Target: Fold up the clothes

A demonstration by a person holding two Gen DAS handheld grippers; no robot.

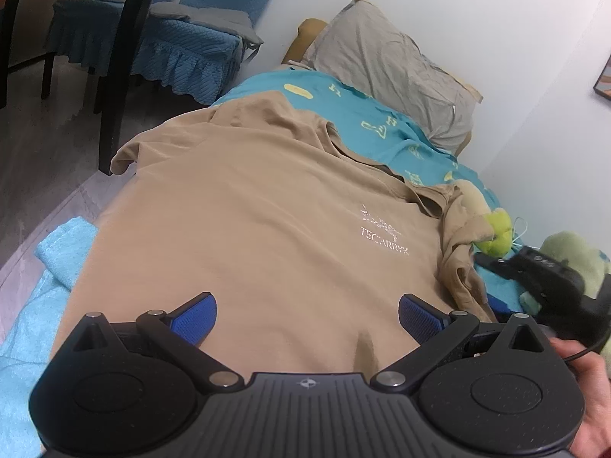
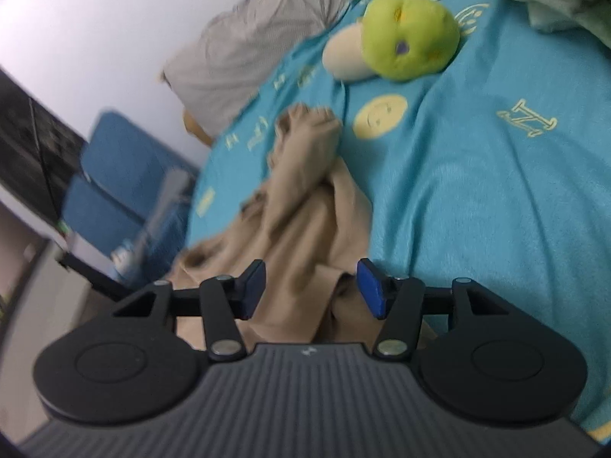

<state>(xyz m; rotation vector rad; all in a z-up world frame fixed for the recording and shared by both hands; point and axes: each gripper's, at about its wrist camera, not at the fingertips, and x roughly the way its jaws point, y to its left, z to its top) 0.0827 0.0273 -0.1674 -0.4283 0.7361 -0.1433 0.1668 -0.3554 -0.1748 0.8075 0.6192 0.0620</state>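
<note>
A tan T-shirt (image 1: 248,221) with a white chest logo lies spread flat on the teal bedsheet (image 1: 385,122). My left gripper (image 1: 307,320) is open just above its lower part, holding nothing. The right gripper's black body (image 1: 542,267) shows at the shirt's right edge. In the right wrist view my right gripper (image 2: 311,290) is open over the bunched tan sleeve (image 2: 305,191), with cloth lying between the jaws. This view is blurred.
A grey pillow (image 1: 397,65) lies at the bed's head by the white wall. A green plush toy (image 2: 408,34) and another plush (image 1: 573,255) sit right of the shirt. A light blue towel (image 1: 46,278) lies left. A dark chair (image 1: 110,76) and blue covered seat (image 1: 183,49) stand beyond.
</note>
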